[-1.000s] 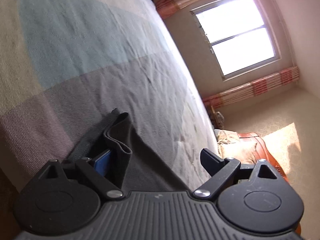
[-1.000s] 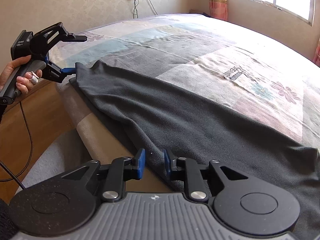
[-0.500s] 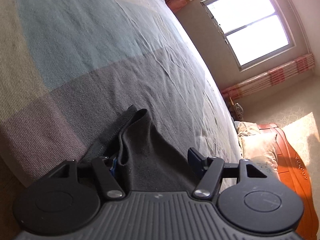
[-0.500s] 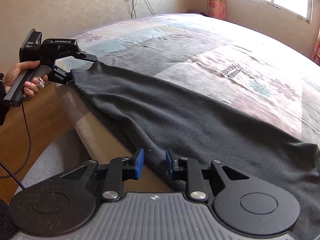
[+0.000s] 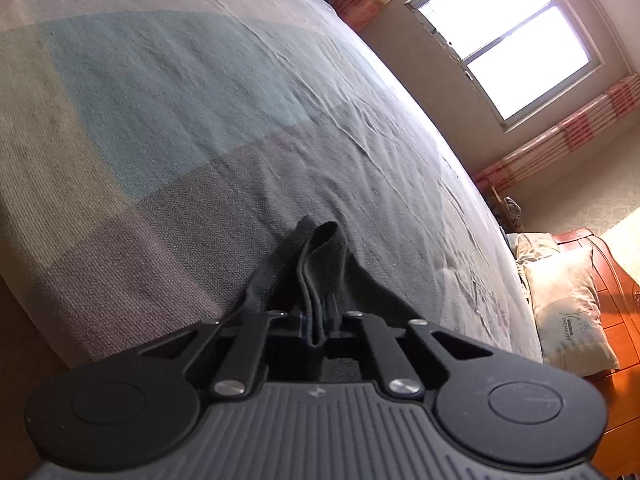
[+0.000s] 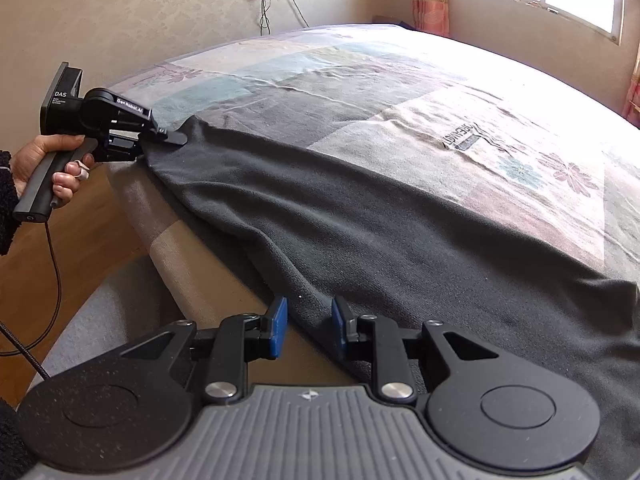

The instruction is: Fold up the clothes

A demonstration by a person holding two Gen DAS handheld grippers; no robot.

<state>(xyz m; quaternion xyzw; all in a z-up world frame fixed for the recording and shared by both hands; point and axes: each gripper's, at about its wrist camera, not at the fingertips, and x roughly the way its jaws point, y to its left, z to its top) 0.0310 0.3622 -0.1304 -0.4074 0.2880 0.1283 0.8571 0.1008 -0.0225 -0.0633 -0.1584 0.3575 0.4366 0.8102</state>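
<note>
The dark grey garment (image 6: 360, 216) lies stretched along the near edge of the bed (image 6: 400, 92), running from ten o'clock to four o'clock in the right wrist view. The left gripper (image 5: 318, 322) is clenched on its folded corner, which sticks out toward twelve o'clock beyond the fingers. The right gripper (image 6: 306, 328) is parted, pads clear of the cloth; the garment's edge passes between them. Its lower right end is cut off by the frame. A hand (image 6: 44, 160) grasps the left handle.

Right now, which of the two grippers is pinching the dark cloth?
The left gripper: its jaws are shut on the dark grey garment's corner. The right gripper is open, pads not pressing.
</note>
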